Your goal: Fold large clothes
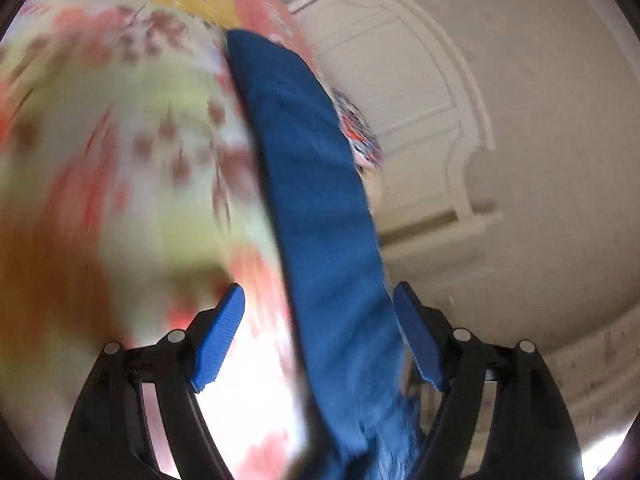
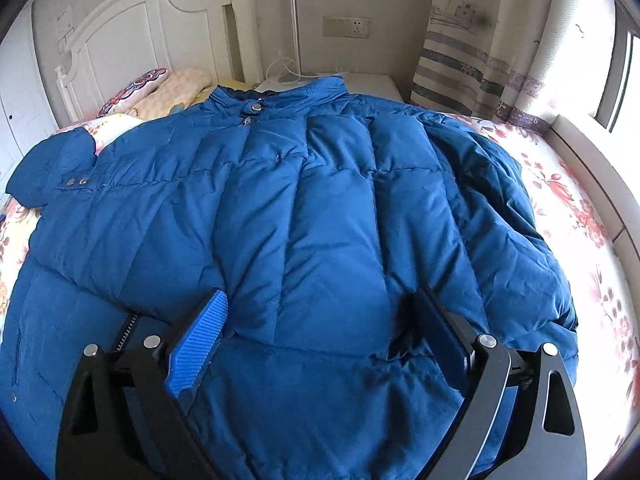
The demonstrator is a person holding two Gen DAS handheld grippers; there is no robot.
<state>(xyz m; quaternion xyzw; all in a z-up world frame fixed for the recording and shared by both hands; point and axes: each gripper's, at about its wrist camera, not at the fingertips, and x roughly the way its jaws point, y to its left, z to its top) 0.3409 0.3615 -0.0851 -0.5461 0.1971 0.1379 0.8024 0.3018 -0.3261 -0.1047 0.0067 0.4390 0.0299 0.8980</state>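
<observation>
A blue puffer jacket (image 2: 304,216) lies spread flat across a bed, front up, its collar (image 2: 280,96) toward the white headboard (image 2: 132,28) and its hem nearest the right wrist camera. One sleeve (image 2: 56,168) lies folded in over the jacket's side at the picture's left, with two snap studs showing on the cuff; the other side bunches in dark folds at the picture's right.

The right gripper (image 2: 320,320) hangs just over the lower middle of the jacket, tilted down at it. Its jaws stand wide apart, with quilted fabric showing between the blue pads (image 2: 196,344) but nothing pinched. Whether the tips touch the cloth cannot be told.

In the left wrist view, which is badly blurred, the jacket shows as a long blue band (image 1: 316,208) running up the middle of the picture. The left gripper (image 1: 320,300) is open as well; the blue band passes between its fingers, close by the finger at the picture's right, and neither pad presses on it.

Under the jacket lies a floral bedsheet (image 2: 572,208) in pink and cream. Patterned pillows (image 2: 136,88) rest at the headboard, a striped curtain (image 2: 472,52) hangs by the window, and a wall socket (image 2: 346,26) sits above a white bedside stand (image 2: 372,84).
</observation>
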